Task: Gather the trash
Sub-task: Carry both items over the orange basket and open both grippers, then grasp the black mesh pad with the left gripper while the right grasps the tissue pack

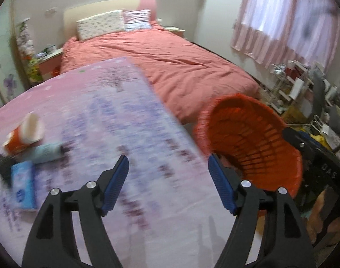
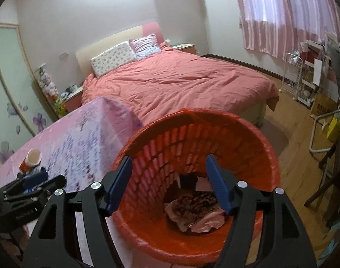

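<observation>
You face a bedroom: a bed (image 2: 174,82) with a salmon cover and two pillows (image 2: 125,55) against a cream headboard (image 2: 107,44) fills the frame's centre, pale walls (image 2: 91,11) behind it. Pink striped curtains (image 2: 281,15) glow over the window at upper right, above a cluttered white rack (image 2: 303,78) and wood floor (image 2: 292,134). At left you see a flower-painted wardrobe door (image 2: 7,78), a nightstand (image 2: 74,96), and a pink-clothed table (image 2: 80,134) lower left.
</observation>
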Motion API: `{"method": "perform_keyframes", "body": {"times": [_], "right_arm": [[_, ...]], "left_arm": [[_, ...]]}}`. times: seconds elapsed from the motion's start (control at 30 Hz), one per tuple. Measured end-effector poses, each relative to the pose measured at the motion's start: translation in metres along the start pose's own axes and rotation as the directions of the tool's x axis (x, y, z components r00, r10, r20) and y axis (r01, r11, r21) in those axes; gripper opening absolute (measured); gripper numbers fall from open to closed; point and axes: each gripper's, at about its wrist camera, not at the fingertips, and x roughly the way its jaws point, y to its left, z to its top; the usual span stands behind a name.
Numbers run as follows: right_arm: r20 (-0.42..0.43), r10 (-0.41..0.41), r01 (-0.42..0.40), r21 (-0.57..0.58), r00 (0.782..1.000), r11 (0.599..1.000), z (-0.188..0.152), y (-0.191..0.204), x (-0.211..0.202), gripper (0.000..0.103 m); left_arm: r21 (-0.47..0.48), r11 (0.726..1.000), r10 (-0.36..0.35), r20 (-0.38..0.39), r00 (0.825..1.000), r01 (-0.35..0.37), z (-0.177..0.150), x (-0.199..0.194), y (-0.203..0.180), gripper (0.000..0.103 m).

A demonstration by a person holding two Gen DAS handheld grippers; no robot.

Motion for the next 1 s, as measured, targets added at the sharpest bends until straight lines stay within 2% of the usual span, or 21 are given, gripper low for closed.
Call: {"method": "perform_keyframes", "body": {"times": [0.2,0.3,0.43,0.5,0.57,0.8,0.87,0.93,1.0], "right_arm": [[-0.022,0.033,-0.035,-0.083,0.999,0.996,-0.015,0.042,-0.002,0.068],[-0.042,0.061,-0.065,-0.115,0.997,0.991,-0.022,0.062,-0.001,0.068],[-0.070,0.089,-0.099,-0.154,0.994,0.983,-0.031,0.088,0.002,0.068],[-0.085,0.099,-0.112,-0.174,0.991,0.978,-0.036,0.100,0.004,0.068],[-0.099,0.107,-0.124,-0.191,0.989,0.974,-0.040,0.112,0.005,0.068],[-0.130,0.112,-0.141,-0.240,0.985,0.961,-0.052,0.142,0.008,0.068],[-0.137,0.114,-0.145,-0.247,0.984,0.958,-0.055,0.150,0.009,0.068],[-0.146,0.120,-0.154,-0.252,0.982,0.956,-0.058,0.159,0.011,0.068],[-0.155,0.133,-0.169,-0.254,0.979,0.952,-0.061,0.168,0.011,0.068]], "left_arm": [[-0.117,0.986,0.123,0.011,0.992,-0.121,-0.017,-0.029,0.085,0.073],[-0.177,0.962,0.214,0.013,0.977,-0.208,-0.029,-0.044,0.135,0.073],[-0.286,0.911,0.309,-0.002,0.951,-0.297,-0.041,-0.058,0.200,0.072],[-0.353,0.890,0.305,-0.013,0.952,-0.290,-0.045,-0.061,0.228,0.067],[-0.410,0.877,0.266,-0.023,0.964,-0.252,-0.046,-0.059,0.248,0.062],[-0.451,0.871,0.203,-0.032,0.979,-0.196,-0.037,-0.039,0.269,0.053],[-0.437,0.871,0.232,-0.032,0.972,-0.223,-0.035,-0.033,0.269,0.045],[-0.405,0.877,0.264,-0.038,0.964,-0.256,-0.035,-0.029,0.268,0.025],[-0.388,0.885,0.264,-0.039,0.964,-0.258,-0.035,-0.028,0.269,0.016]]}}
